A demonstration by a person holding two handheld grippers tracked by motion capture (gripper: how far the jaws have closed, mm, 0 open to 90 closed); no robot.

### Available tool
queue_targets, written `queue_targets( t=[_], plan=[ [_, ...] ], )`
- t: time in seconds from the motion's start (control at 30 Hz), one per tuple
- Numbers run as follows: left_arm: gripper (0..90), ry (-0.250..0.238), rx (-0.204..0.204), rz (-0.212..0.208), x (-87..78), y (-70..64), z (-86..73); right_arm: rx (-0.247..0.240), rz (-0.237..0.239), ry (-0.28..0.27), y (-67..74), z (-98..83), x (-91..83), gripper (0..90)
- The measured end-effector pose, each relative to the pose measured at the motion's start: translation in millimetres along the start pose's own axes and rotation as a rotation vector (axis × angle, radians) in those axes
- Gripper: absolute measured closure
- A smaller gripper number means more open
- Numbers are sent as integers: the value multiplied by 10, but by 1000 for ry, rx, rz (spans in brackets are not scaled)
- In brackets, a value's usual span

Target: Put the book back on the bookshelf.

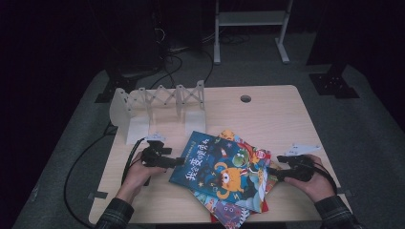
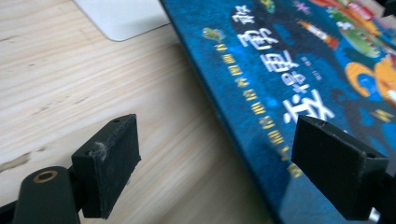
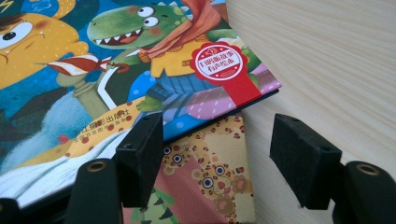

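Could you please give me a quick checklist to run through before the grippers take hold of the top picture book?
1. Left gripper jaws apart, straddling the blue book edge: ok.
2. Left jaws pressing on the cover: not ok, no contact yet.
3. Right gripper jaws apart at the book corner: ok.
4. Right jaws around the top book alone, not the leopard-print book beneath: cannot tell.
5. White rack upright with free slots: ok.
6. Wooden table between stack and rack free: ok.
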State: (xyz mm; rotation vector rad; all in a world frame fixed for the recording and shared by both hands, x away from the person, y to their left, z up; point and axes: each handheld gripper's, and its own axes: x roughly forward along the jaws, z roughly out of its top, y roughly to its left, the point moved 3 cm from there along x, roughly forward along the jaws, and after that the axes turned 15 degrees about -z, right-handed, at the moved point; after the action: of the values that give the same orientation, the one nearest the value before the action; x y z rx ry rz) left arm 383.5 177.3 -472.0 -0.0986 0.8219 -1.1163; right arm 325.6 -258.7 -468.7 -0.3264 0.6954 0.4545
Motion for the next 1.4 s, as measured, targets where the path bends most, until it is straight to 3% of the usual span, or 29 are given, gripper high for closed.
queue_targets(
  t=[0.07, 0.2, 0.23, 0.33, 0.4, 0.5, 0.6, 0.9, 1.07, 1.13, 1.17, 1.23, 1.4],
  plan=[
    [147, 28, 10, -3, 29, -10, 11, -2, 0, -1, 0, 1, 1, 338],
    [143, 55, -51, -42, 79, 11, 31, -2, 0, -3, 3, -1, 2, 341],
    [138, 79, -60, -62, 99, 12, 44, -3, 0, -3, 4, -1, 1, 342],
    [122, 123, -143, -143, 159, 1, 60, -4, 1, -5, 7, -5, 0, 349],
    [109, 151, -145, -148, 200, -7, 61, -3, 2, -7, 6, -7, 2, 350],
    [101, 150, -139, -153, 249, -7, 75, -2, 3, -7, 6, -7, 3, 350],
    [78, 190, -159, -193, 306, 5, 80, -1, 3, -11, 10, -8, 5, 356],
    [20, 187, -108, -199, 376, -36, 81, -6, -2, -11, 19, -15, 4, 360],
    [9, 142, -51, -222, 375, -15, 43, -12, -3, -6, 18, -22, 5, 356],
    [10, 104, 8, -234, 369, -23, 26, -12, -4, -6, 20, -22, 5, 356],
    [29, 96, 13, -260, 366, -14, 21, -12, -3, -6, 20, -23, 6, 355],
    [35, 107, -27, -264, 372, 18, 10, -11, -3, -6, 19, -23, 7, 355],
    [17, 91, -2, -280, 374, 36, -3, -11, -5, -4, 20, -23, 6, 353]
  ],
)
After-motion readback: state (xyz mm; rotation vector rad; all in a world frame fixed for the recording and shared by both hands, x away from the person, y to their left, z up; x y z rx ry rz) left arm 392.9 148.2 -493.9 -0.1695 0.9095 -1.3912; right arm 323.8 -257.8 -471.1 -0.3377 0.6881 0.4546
